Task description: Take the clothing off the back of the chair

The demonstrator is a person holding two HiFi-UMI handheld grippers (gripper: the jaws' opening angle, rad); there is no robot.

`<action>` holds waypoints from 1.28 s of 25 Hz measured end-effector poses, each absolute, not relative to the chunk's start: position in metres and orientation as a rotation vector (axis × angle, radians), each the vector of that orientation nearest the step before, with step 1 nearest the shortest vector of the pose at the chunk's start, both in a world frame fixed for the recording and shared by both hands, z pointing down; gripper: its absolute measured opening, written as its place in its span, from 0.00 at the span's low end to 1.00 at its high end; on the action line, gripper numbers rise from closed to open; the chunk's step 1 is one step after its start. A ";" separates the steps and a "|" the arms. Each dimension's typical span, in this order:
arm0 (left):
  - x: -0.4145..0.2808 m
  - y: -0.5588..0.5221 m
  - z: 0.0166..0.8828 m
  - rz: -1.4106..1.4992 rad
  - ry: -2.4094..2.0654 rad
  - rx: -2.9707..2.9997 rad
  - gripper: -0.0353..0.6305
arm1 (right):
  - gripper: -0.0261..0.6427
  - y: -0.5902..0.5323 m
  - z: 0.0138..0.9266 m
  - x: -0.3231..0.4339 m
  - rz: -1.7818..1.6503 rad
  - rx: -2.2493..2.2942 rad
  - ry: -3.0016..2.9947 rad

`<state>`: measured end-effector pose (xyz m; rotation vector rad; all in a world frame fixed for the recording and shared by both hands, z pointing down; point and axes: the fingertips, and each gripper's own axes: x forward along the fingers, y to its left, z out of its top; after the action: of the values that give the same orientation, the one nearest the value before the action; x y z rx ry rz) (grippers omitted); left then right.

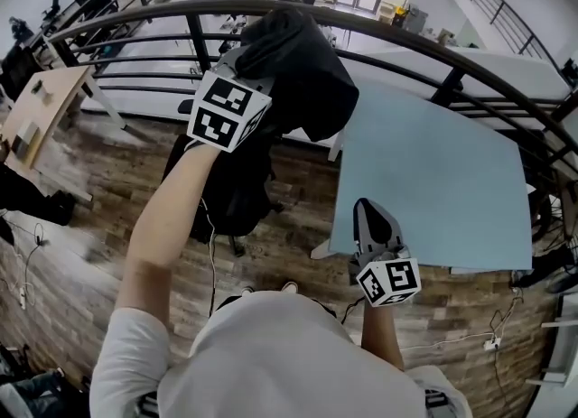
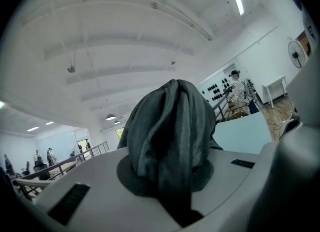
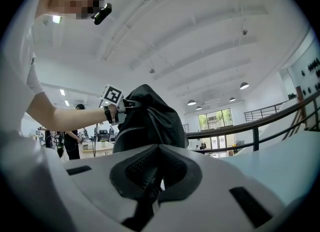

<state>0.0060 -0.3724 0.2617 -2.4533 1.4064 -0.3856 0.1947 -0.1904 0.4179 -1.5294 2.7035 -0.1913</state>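
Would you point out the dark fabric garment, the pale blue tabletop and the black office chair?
Dark fabric garment [image 1: 302, 69], head view, bunched middle.
Pale blue tabletop [image 1: 433, 181], head view, bare centre.
Black office chair [image 1: 219, 198], head view, backrest.

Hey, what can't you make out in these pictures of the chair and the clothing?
Chair: head view, mostly hidden by the left arm and the lifted dark garment.
Garment's type: bunched in the left gripper, every view.
Distant people: left gripper view, too small.
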 end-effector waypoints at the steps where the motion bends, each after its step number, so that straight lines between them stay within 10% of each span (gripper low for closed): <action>1: 0.004 -0.371 0.257 -0.363 1.409 -2.457 0.12 | 0.07 -0.191 0.417 0.194 -0.189 -1.527 2.704; 32: -0.091 -0.325 0.235 -0.109 1.564 -2.476 0.12 | 0.07 -0.198 0.403 0.150 -0.156 -1.473 2.726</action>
<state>-0.0914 -0.3249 0.2353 -2.4762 1.5638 -0.1086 0.1500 -0.1980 0.4034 -1.4729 2.7264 -0.1563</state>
